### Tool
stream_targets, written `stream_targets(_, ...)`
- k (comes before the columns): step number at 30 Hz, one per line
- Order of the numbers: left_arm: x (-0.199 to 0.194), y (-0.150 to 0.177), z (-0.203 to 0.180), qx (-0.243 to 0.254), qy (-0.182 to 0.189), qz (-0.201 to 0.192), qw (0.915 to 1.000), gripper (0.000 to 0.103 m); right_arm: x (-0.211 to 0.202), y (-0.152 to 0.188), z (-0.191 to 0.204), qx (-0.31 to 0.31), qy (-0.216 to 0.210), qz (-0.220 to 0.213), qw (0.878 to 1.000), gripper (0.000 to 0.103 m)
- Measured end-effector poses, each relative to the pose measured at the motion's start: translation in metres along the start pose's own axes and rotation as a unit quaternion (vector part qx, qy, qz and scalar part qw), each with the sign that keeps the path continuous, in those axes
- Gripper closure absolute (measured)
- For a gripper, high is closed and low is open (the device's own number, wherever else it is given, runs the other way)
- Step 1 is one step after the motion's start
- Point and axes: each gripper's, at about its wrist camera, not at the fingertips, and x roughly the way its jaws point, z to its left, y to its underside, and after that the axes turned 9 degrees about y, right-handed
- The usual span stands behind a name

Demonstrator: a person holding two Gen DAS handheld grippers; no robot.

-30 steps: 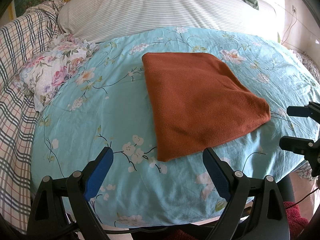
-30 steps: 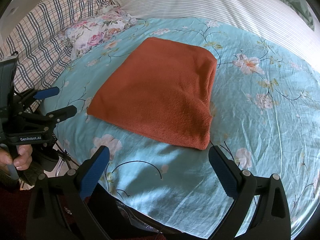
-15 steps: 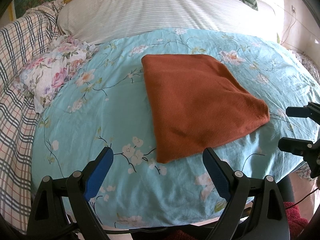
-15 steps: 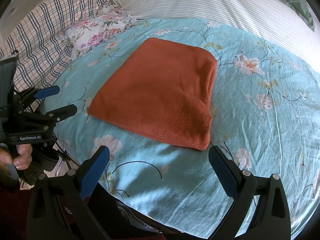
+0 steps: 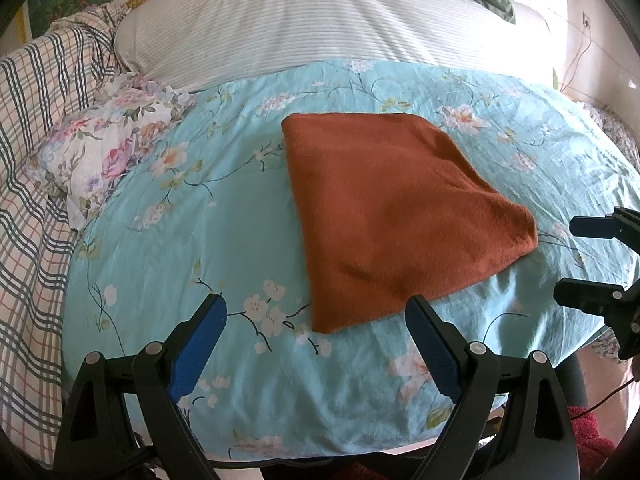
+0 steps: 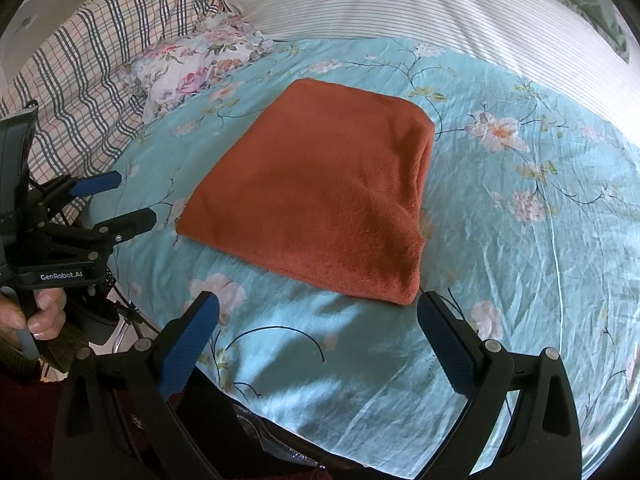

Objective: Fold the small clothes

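Note:
A rust-orange cloth (image 5: 396, 216) lies folded flat into a rough rectangle on the turquoise flowered sheet (image 5: 200, 216); it also shows in the right wrist view (image 6: 320, 204). My left gripper (image 5: 316, 320) is open and empty, hovering just short of the cloth's near corner. My right gripper (image 6: 318, 312) is open and empty, just short of the cloth's near edge. Each gripper shows at the edge of the other's view, the right gripper (image 5: 592, 260) and the left gripper (image 6: 108, 200), both open.
A small flowered pillow (image 5: 104, 156) lies left of the cloth, beside a plaid blanket (image 5: 36, 160). A striped cover (image 5: 300, 28) spans the back. The bed's front edge runs just below the grippers; a red rug (image 5: 588, 440) lies on the floor.

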Motion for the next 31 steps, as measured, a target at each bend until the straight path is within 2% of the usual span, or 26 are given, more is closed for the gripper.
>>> stream_targets(12,0.007,-0.010,0.005,-0.007,-0.002,-0.012,0.9999,0.011,0.007,-0.015,-0.010,0.010,0.007,-0.009,1.000,0.004)
stream_targets(26,0.019,-0.038,0.013,-0.004,-0.010,-0.025,0.9996,0.010,0.023,-0.044,-0.024,0.020,-0.008,-0.021,1.000,0.004)
stream_targets(31,0.030,-0.039,0.013,-0.011,-0.004,-0.013,0.9998,0.009,0.040,-0.046,-0.025,0.028,-0.015,-0.010,0.999,0.004)
